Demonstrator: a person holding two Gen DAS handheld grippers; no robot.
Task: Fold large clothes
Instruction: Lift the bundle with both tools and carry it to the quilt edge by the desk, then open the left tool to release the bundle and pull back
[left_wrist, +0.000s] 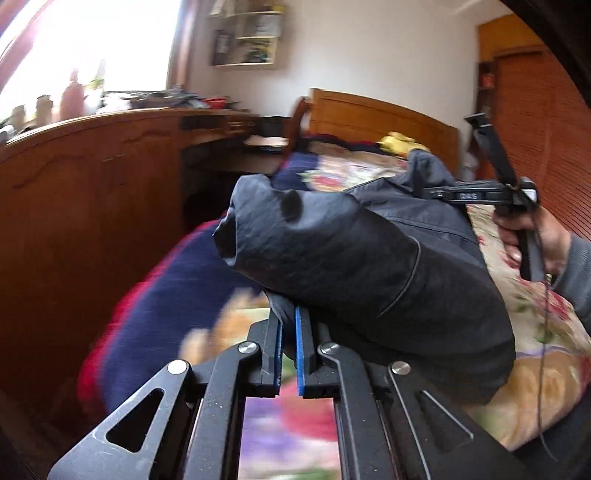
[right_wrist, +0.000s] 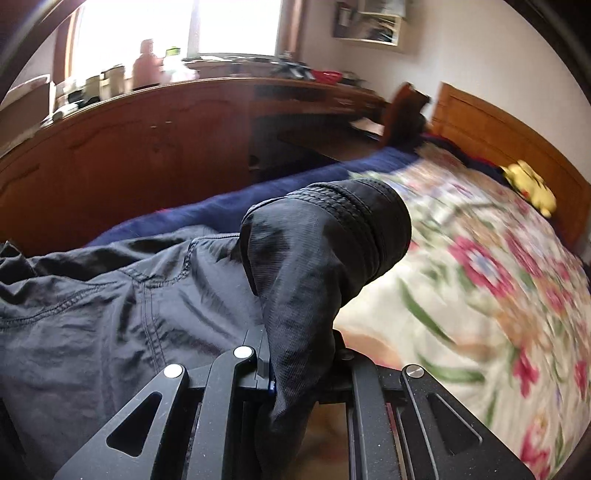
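Observation:
A large dark garment (left_wrist: 351, 258) hangs bunched in the air over the bed, stretched between both grippers. In the left wrist view my left gripper (left_wrist: 290, 314) is shut on a fold of it, and the blue pads (left_wrist: 300, 332) pinch thin cloth at their tips. Farther right, a hand (left_wrist: 532, 236) holds my right gripper (left_wrist: 439, 194), whose fingers go into the cloth. In the right wrist view the right gripper (right_wrist: 295, 332) is shut on a bunch of the garment (right_wrist: 110, 302) near its ribbed elastic band (right_wrist: 354, 206). Cloth hides its fingertips.
Below lies the bed's floral cover (right_wrist: 480, 277) with a navy blanket (left_wrist: 166, 295) along its left side. A wooden cabinet (left_wrist: 92, 184) with cluttered top runs alongside the bed. A wooden headboard (left_wrist: 369, 118) and a yellow toy (right_wrist: 532, 184) are at the far end.

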